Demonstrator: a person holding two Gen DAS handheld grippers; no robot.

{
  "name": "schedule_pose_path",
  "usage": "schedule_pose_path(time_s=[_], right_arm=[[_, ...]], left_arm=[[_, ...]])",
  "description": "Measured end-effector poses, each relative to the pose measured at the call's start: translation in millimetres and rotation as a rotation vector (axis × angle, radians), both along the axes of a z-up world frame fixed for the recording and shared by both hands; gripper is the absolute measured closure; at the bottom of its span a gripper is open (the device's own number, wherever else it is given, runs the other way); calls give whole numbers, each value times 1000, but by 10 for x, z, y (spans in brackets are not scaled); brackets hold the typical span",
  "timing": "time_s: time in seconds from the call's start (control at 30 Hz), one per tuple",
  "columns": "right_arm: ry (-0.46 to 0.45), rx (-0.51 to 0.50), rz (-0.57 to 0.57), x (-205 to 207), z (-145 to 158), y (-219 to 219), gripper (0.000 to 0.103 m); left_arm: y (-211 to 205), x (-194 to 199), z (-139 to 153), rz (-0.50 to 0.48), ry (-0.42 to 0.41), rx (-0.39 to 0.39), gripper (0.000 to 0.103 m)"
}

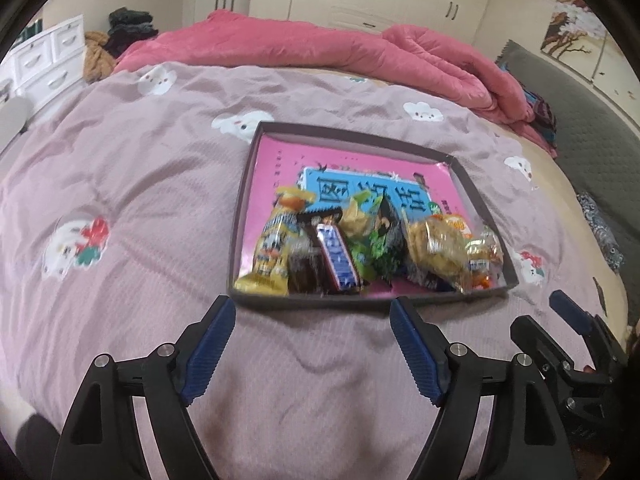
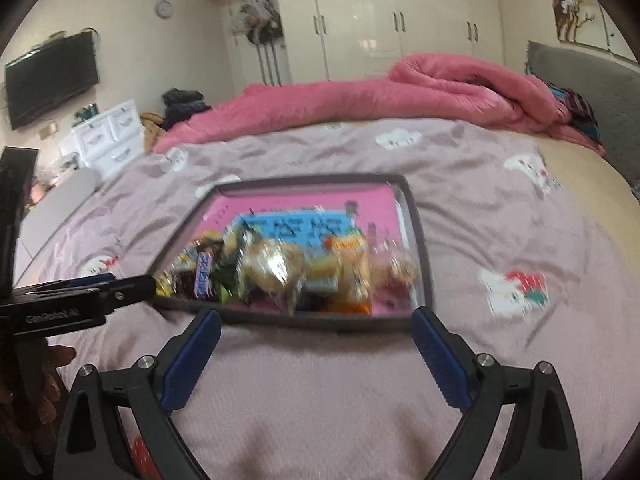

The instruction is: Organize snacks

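A shallow dark-rimmed box (image 1: pixel 352 133) with a pink printed bottom lies on the mauve bedspread (image 1: pixel 140 184). Along its near side is a pile of snacks: a yellow packet (image 1: pixel 272 256), a blue-and-red chocolate bar (image 1: pixel 338 258), a green packet (image 1: pixel 380 240), a clear bag of yellow biscuits (image 1: pixel 440 248) and a small orange packet (image 1: pixel 482 258). My left gripper (image 1: pixel 312 304) stands open just short of the box's near wall, nothing between its fingers. My right gripper (image 2: pixel 315 315) is open too, before the same wall (image 2: pixel 312 322), and is empty. The snacks (image 2: pixel 272 268) look blurred in the right wrist view.
A rolled pink quilt (image 1: pixel 320 48) lies across the far side of the bed, with a grey headboard (image 2: pixel 592 80) to the right. White drawers (image 2: pixel 108 136), a wall TV (image 2: pixel 52 76) and wardrobes (image 2: pixel 400 16) stand beyond. A hand (image 2: pixel 52 364) holds the left gripper (image 2: pixel 132 285).
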State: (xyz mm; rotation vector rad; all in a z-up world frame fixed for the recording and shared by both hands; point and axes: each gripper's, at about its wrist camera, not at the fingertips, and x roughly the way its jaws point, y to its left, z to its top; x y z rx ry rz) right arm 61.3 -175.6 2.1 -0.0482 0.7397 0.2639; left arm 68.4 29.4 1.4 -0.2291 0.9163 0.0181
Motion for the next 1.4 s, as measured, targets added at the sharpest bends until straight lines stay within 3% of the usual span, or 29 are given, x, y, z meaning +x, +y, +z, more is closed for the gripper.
schedule_pose_path(time_s=[0.5,1.4], right_arm=[[-10,-17,8,-299,24,57,2],[26,18,-21,-249,-48,-39,2]], left_arm=[[-149,-395,-52,-32,-7,16,22],[-175,-420,-59,-27,1,33,22]])
